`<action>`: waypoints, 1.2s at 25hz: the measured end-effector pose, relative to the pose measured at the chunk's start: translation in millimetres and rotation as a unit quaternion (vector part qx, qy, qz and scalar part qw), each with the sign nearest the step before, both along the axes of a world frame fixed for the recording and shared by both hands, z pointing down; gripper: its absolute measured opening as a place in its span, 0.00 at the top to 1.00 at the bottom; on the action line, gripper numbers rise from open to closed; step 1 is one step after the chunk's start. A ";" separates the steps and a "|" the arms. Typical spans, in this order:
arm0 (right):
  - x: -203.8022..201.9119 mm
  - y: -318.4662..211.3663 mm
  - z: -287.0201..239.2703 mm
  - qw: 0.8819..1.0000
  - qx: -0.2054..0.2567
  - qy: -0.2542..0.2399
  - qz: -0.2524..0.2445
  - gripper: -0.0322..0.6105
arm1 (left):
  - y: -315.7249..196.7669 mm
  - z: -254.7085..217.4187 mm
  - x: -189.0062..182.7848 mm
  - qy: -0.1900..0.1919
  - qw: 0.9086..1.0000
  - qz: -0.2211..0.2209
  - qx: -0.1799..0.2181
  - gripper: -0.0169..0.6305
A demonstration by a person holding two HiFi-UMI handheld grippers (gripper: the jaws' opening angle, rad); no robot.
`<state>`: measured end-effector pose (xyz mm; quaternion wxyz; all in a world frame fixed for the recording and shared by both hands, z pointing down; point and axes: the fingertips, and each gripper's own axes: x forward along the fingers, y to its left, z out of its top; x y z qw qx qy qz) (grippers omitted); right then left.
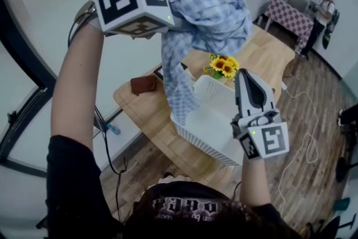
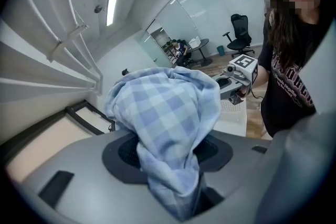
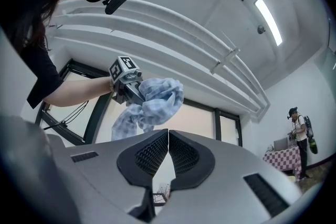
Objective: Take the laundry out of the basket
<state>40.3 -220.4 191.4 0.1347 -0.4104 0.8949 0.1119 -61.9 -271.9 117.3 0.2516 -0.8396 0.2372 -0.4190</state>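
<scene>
Left gripper (image 2: 169, 153) is clenched on a blue checked cloth (image 1: 210, 11), held high above the white basket (image 1: 204, 140); the cloth's tail hangs down toward the basket's rim. Right gripper (image 3: 168, 139), jaws pressed together on nothing, hangs over the basket, which sits on a wooden table (image 1: 268, 50) beside sunflowers (image 1: 224, 64).

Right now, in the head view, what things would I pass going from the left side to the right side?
Brown pouch → sunflowers → table with checked cover → standing person. The blue checked cloth and white basket overlap the flowers, so I skip them.
</scene>
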 end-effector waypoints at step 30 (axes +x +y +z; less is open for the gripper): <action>-168.1 -0.1 8.2 0.994 0.004 0.034 -0.108 0.91 | 38.6 17.3 -178.6 0.098 0.989 -0.112 0.000 0.63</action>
